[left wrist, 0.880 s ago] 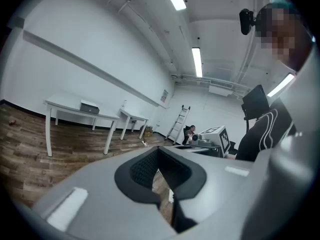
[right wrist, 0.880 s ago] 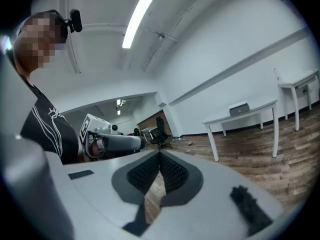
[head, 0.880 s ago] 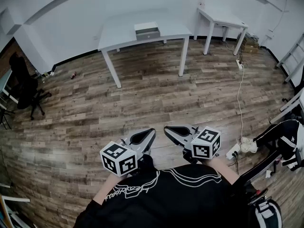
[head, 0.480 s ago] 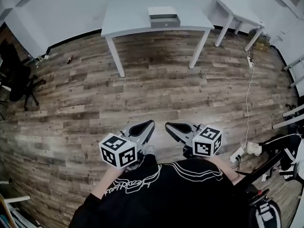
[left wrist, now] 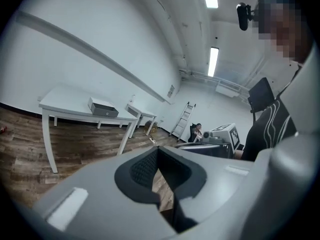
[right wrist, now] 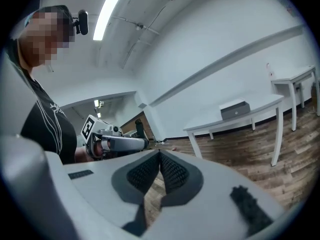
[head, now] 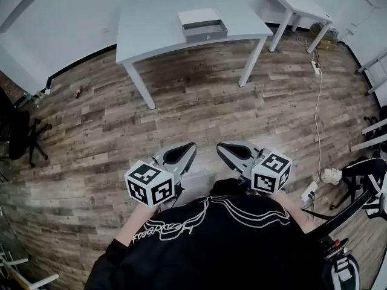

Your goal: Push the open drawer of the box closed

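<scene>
The box (head: 198, 18) sits on the white table (head: 151, 24), right of its middle and close to the near edge, with its grey drawer (head: 206, 31) pulled out towards that edge. Both grippers are well apart from it, held low in front of the person's dark top, over the wooden floor (head: 199, 107).

The left gripper (head: 191, 145) points forward and slightly right; its own view shows the ribbed pads (left wrist: 142, 168) pressed together with nothing between them. The right gripper (head: 219, 145) mirrors it, angled slightly left, with its pads (right wrist: 172, 171) also pressed together and empty. The two tips are near each other but not touching, and the marker cubes lie at the rear of each gripper, just beside the person's body.

From the gripper views the box appears small and far off on the table top, seen from the left and from the right.

A second, smaller table (head: 297, 3) stands past the white table's right end – a cable (head: 315, 101) trails across the floor near it, and an office chair (head: 13, 135) stands at the far left
</scene>
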